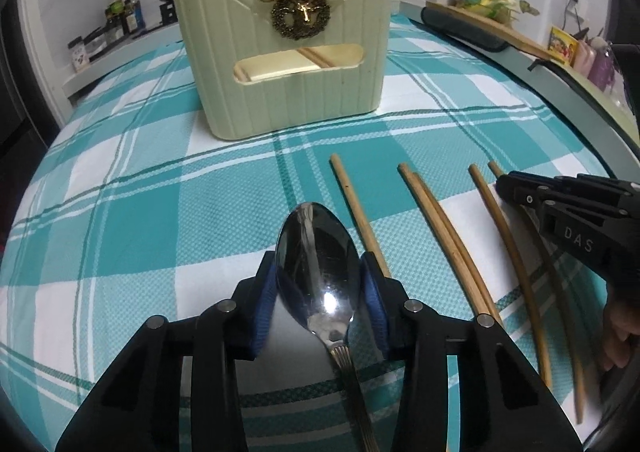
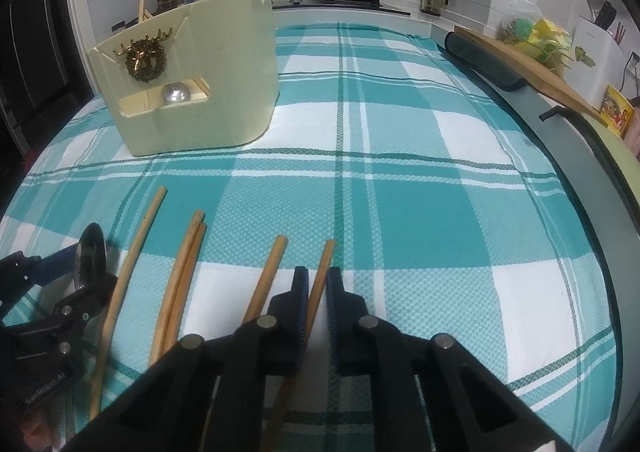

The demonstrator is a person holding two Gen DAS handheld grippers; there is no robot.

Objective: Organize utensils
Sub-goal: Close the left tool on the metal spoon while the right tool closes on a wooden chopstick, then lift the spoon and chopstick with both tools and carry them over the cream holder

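Blue rubber pads on the left gripper (image 1: 320, 292) press both edges of a steel spoon (image 1: 318, 264), bowl up at bottom centre of the left wrist view, handle running down between the black fingers. The right gripper (image 2: 316, 292), at bottom centre of its own view, is clamped on the rightmost chopstick (image 2: 322, 276), its pads tight against the thin wood.

Outward from there, four more loose chopsticks (image 2: 182, 276) lie fanned on the teal checked cloth (image 2: 400, 212), left of the held one. The cream utensil holder (image 1: 280, 64) with a gold deer emblem stands in the upper middle of the left view, well apart from both grippers, with a chopstick already leaning in it.

Risks, as I judge them: the spoon is pinched across its curved, slick bowl, so it could pivot or squirt out when tilted toward the holder. The chopstick is gripped near one end, so its long free part could swing, catch the neighbouring stick just beside it, or strike the holder's rim.

The right wrist view shows a spoon bowl (image 2: 176, 93) shining through the holder's front window, which the left view does not show. The left view alone shows how the held spoon sits between the pads.
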